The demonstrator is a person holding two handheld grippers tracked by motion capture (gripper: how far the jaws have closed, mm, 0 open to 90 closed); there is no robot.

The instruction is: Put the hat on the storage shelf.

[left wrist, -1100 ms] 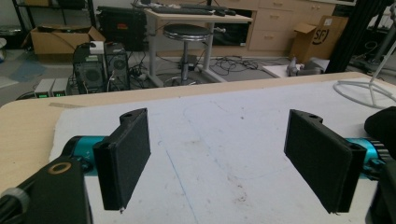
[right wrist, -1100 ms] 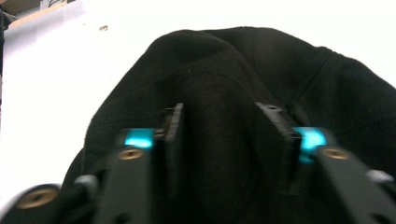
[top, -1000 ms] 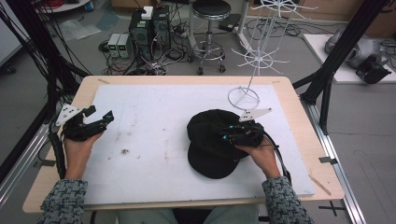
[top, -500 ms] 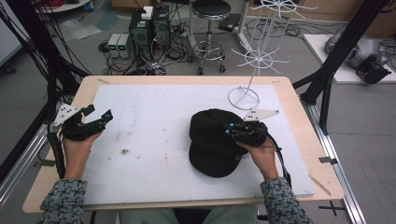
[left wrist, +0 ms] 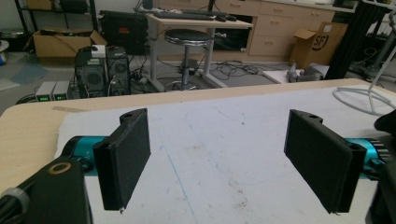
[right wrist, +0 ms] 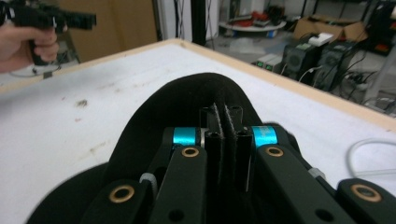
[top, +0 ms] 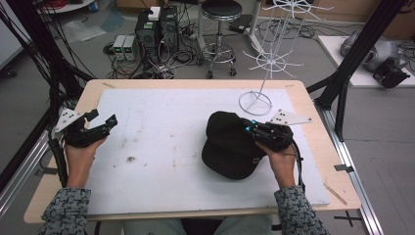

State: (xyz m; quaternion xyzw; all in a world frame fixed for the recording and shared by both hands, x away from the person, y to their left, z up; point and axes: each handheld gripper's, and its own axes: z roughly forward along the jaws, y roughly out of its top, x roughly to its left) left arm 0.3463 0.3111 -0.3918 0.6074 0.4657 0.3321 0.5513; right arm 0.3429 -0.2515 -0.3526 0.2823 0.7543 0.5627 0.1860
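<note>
The right gripper [top: 250, 128] was clamped on the cap [top: 230, 144], right of centre, jaws having just closed. The left gripper [top: 100, 122] (far left) gaped empty. Lifting slowly and level should keep the fabric from slipping.

Wire stand [top: 262, 73] just behind cap [top: 230, 144]

A lab: computer towers [top: 157, 30], tangled floor cables [top: 147, 68] and black framing [top: 359, 54] surround the table [top: 195, 84].

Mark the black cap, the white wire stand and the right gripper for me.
black cap [top: 230, 152]: high view, on the top of its crown.
white wire stand [top: 255, 103]: high view, on its round base ring.
right gripper [right wrist: 223, 116]: right gripper view, between its fingertips, pinched on the cap.
</note>
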